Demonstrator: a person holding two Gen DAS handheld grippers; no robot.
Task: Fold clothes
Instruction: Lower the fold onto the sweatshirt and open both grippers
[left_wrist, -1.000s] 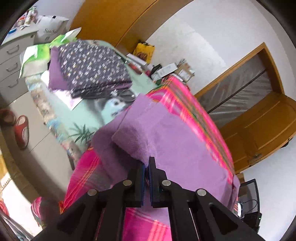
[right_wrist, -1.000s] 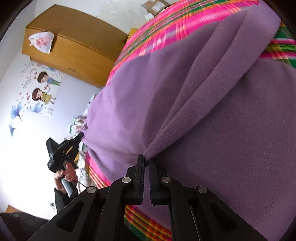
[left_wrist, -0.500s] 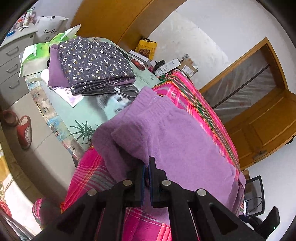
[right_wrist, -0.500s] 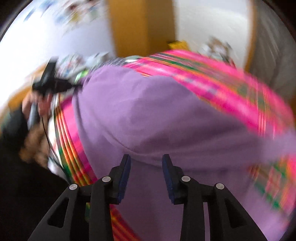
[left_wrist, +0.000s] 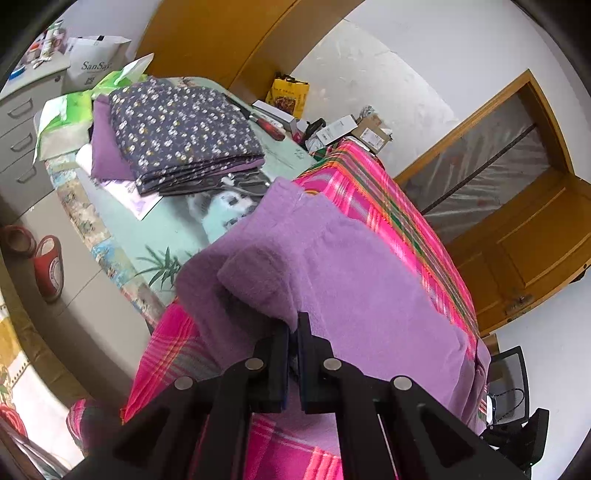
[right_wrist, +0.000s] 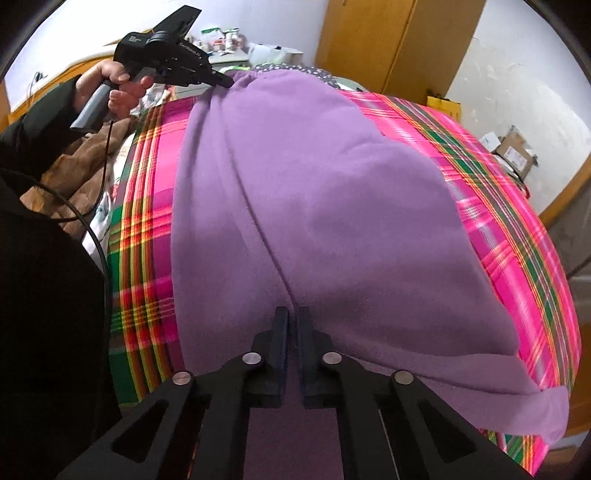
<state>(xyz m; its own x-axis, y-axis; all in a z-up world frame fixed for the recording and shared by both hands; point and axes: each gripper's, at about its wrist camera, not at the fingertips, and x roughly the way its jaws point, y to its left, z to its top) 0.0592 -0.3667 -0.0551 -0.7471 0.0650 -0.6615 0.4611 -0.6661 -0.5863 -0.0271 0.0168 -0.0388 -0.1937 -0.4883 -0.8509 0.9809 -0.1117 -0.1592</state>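
Observation:
A purple fleece garment lies spread lengthwise over a pink plaid cloth. My left gripper is shut on one end of it, where the fleece is lifted and folded over itself. In the right wrist view the same garment fills the middle, with a long crease running down to my right gripper. That gripper is shut, pinching the fleece at the crease near the opposite end. At the far end a hand holds the left gripper against the garment's edge.
A stack of folded clothes, dark floral on top, sits on a pale green printed sheet beyond the plaid cloth. Grey drawers and red slippers are at the left. A brown garment lies beside the plaid cloth.
My right gripper let go of the fleece, opened, rolled round and shut again on the garment at another spot. The left gripper kept its hold and barely moved.

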